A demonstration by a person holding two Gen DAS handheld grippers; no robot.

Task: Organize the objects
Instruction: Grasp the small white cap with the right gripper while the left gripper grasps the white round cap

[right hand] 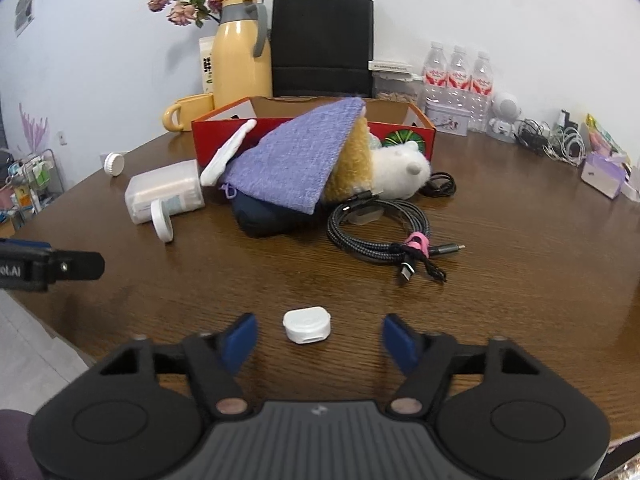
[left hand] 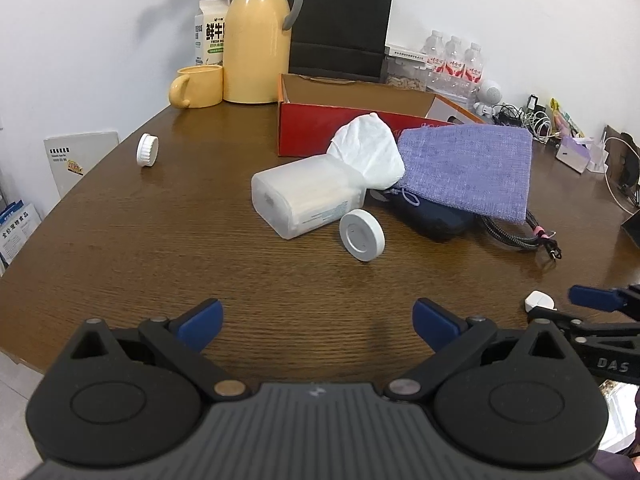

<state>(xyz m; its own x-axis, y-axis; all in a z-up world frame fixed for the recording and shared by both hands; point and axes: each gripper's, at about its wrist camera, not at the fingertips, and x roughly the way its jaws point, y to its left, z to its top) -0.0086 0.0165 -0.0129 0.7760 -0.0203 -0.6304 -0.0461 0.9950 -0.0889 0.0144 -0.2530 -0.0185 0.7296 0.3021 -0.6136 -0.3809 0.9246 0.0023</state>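
A small white case (right hand: 307,325) lies on the brown table between the blue pads of my right gripper (right hand: 318,340), which stands open with a gap on each side of the case. In the left wrist view the same case (left hand: 540,301) sits at the right edge beside the right gripper's fingers (left hand: 592,298). My left gripper (left hand: 318,320) is open over bare wood, holding nothing. Further back lie a translucent box (left hand: 304,200), a white disc (left hand: 362,240), a purple cloth pouch (right hand: 296,160), a plush toy (right hand: 392,166) and a coiled cable (right hand: 380,232).
A red cardboard box (right hand: 416,128) stands behind the pile. A yellow jug (right hand: 240,56), yellow mug (right hand: 188,112), black paper bag (right hand: 322,44) and water bottles (right hand: 456,76) line the wall. A white cap (left hand: 147,150) lies far left. Chargers and wires (right hand: 552,140) clutter the far right.
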